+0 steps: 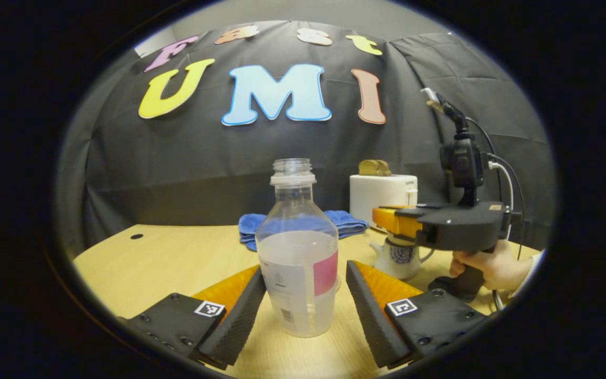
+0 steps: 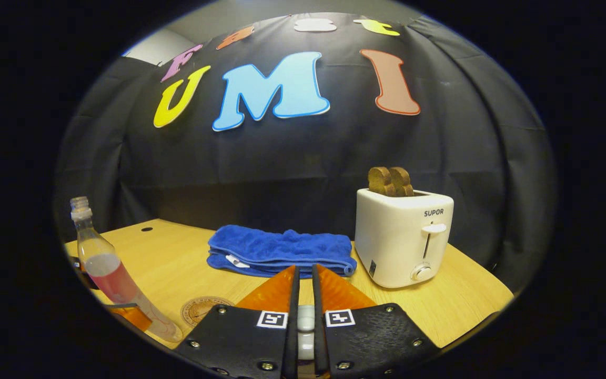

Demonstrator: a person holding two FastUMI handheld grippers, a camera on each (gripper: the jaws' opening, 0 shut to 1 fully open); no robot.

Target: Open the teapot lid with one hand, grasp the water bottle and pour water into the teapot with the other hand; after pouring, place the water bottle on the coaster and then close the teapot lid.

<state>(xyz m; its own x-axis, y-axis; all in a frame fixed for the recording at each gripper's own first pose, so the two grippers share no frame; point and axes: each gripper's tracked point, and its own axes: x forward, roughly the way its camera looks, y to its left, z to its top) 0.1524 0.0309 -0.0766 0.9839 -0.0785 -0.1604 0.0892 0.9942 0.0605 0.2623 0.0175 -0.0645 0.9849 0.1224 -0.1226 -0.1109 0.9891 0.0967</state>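
- where the left hand-held gripper [image 1: 303,310] rides low over the bench [image 1: 177,258], its jaws stand wide, one finger on each side of the water bottle [image 1: 298,247], neither finger visibly pressing on it.
- water bottle: upright on the bench, uncapped, clear, partly filled, with a label around its lower half; in the right gripper view it shows near the left edge [image 2: 104,266].
- teapot [image 1: 400,258]: a white pot with a dark pattern, standing on the bench to the right of the bottle, directly below the right hand-held gripper [image 1: 387,220]; whether the lid is lifted clear of the pot cannot be told.
- right hand-held gripper: held level by a hand [image 1: 492,266] gripping its handle; in the right gripper view its jaws [image 2: 305,295] stand narrow, with a small pale object [image 2: 305,318] between the fingers, apparently the lid knob.
- coaster [image 2: 205,310]: a round brown disc lying flat on the bench, just beside the bottle's base.
- blue towel [image 2: 282,252]: folded, lying toward the rear edge of the bench.
- white toaster [image 2: 403,237]: standing to the right of the towel, two slices of toast [image 2: 390,181] protruding from its top.
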